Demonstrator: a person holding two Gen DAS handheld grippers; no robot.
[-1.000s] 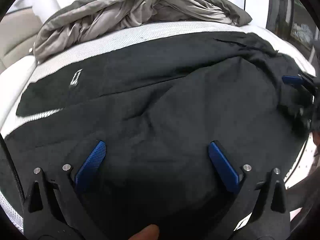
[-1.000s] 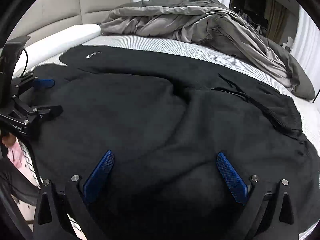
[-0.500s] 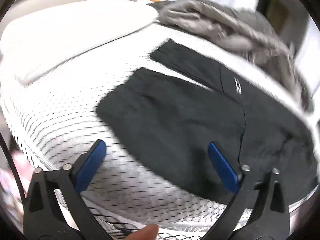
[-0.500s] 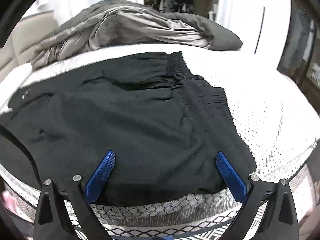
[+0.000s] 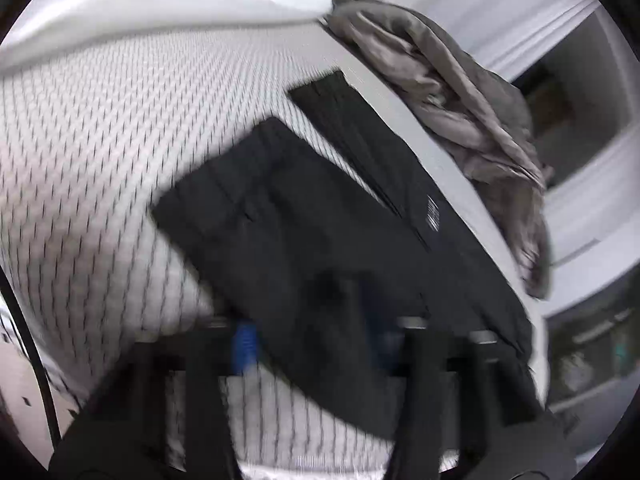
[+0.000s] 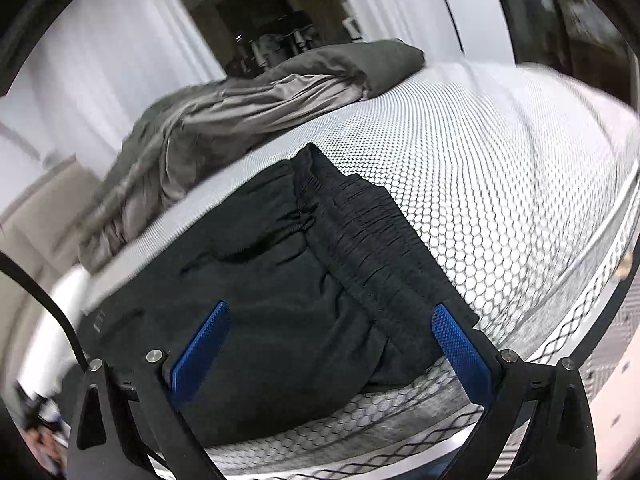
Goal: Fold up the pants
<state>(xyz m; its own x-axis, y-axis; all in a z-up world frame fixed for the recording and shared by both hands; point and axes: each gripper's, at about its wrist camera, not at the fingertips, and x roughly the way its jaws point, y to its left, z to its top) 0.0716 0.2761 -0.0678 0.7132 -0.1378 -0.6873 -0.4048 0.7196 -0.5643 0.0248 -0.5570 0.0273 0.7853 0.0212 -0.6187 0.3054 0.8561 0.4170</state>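
Note:
Black pants (image 5: pixel 320 208) lie flat on a white mesh mattress (image 5: pixel 100 120). In the blurred left wrist view the leg ends point up and left, and a small white logo (image 5: pixel 433 216) shows on the far leg. My left gripper (image 5: pixel 314 344) sits low at the near leg's edge. Its jaws are closing, the blue pads still apart, with the leg's cloth between them. In the right wrist view the gathered waistband (image 6: pixel 360 224) of the pants (image 6: pixel 272 280) runs toward my right gripper (image 6: pixel 330 354). That gripper is open and straddles the waistband's near corner.
A rumpled grey duvet (image 5: pixel 460 92) lies along the far side of the bed, beyond the pants, and the right wrist view shows the duvet (image 6: pixel 240 108) too. Bare mattress (image 6: pixel 480 160) spreads right of the waistband. The bed's near edge runs just under both grippers.
Both views swung off the middle of the pants: the left to the leg ends, the right to the waistband. Both cameras rolled. The left pads have come much closer together.

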